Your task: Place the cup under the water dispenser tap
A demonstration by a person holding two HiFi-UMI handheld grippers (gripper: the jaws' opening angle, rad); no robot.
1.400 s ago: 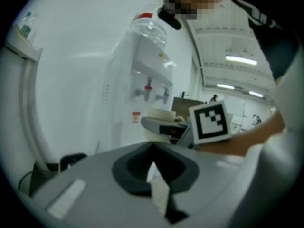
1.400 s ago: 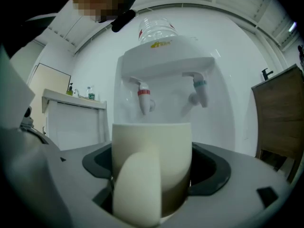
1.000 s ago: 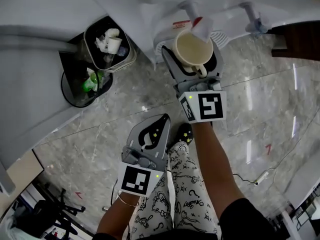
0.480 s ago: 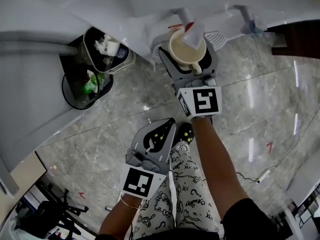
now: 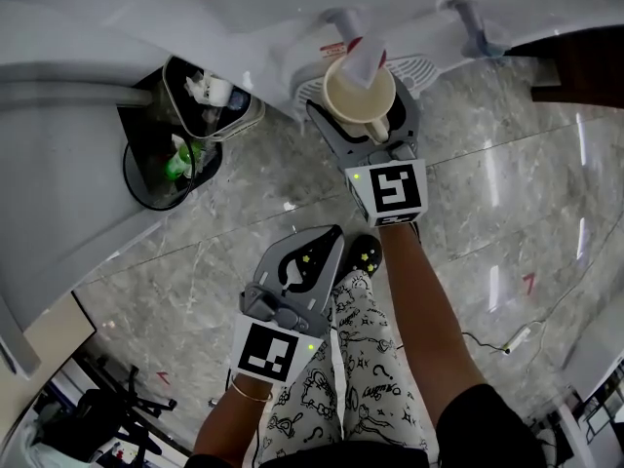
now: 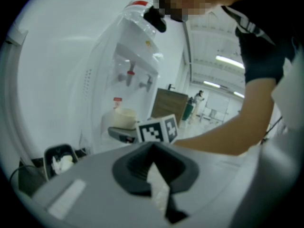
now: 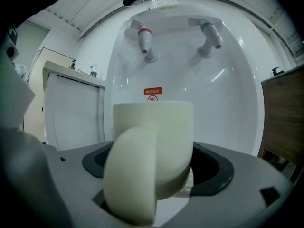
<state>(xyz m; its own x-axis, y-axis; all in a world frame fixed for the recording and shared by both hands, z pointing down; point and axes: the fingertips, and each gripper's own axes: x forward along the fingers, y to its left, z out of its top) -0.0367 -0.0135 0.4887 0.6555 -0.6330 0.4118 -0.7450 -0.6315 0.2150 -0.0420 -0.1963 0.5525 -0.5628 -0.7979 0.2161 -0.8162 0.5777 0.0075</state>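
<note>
Cup [image 5: 355, 94] clamped by its body in the right gripper [image 5: 363, 107], handle facing back toward the person, upright and off the ground just beneath the red tap [image 7: 145, 37] of the water dispenser [image 7: 190, 89]. Best done by levelling the rim, centring the mouth under that spout rather than the blue tap [image 7: 211, 34], then lowering onto the drip tray [image 5: 417, 65] before opening. Left gripper [image 5: 310, 252] closed on nothing, low by the leg, well apart.
</note>
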